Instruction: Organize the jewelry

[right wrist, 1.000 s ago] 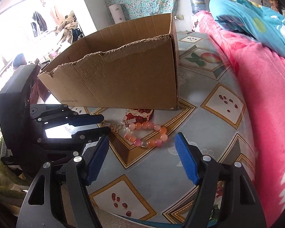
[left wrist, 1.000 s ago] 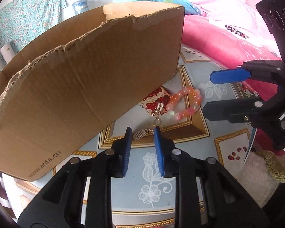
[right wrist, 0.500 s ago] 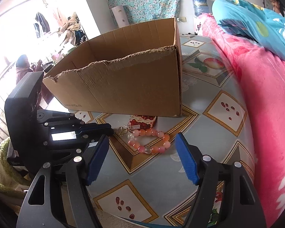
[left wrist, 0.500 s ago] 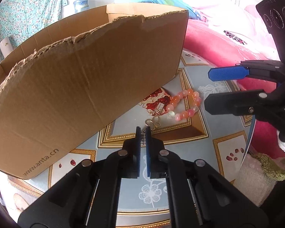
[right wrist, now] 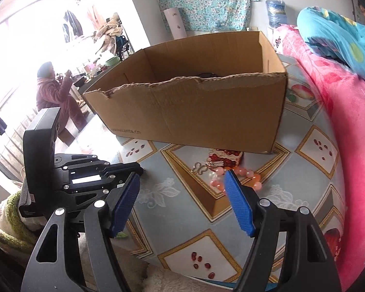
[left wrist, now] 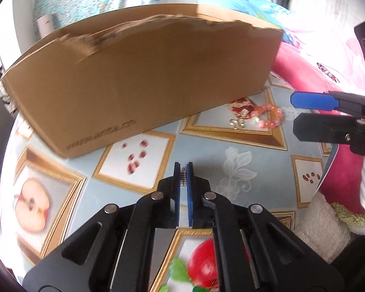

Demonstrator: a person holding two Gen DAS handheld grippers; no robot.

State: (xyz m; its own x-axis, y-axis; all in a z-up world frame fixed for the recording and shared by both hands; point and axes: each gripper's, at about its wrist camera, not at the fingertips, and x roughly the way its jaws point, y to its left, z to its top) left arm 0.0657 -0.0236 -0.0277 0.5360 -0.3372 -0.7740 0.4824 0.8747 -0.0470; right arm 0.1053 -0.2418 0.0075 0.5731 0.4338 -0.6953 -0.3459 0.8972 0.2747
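left gripper (left wrist: 183,173) jaws pinching small silver trinket (left wrist: 182,175) | risk: slipping out before cardboard box (left wrist: 143,77) ahead | right gripper (right wrist: 182,200) jaws gaping wide, just closing slightly, empty; bead bracelet (right wrist: 233,178) lying beyond

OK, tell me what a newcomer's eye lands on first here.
The big open cardboard box fills the middle of the patterned table. Just in front of it lies a pink bead bracelet beside a gold butterfly charm. The left gripper is pinched shut on a small silver piece.

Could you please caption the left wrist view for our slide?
Left gripper shut on a small silver clip, cardboard box beyond.
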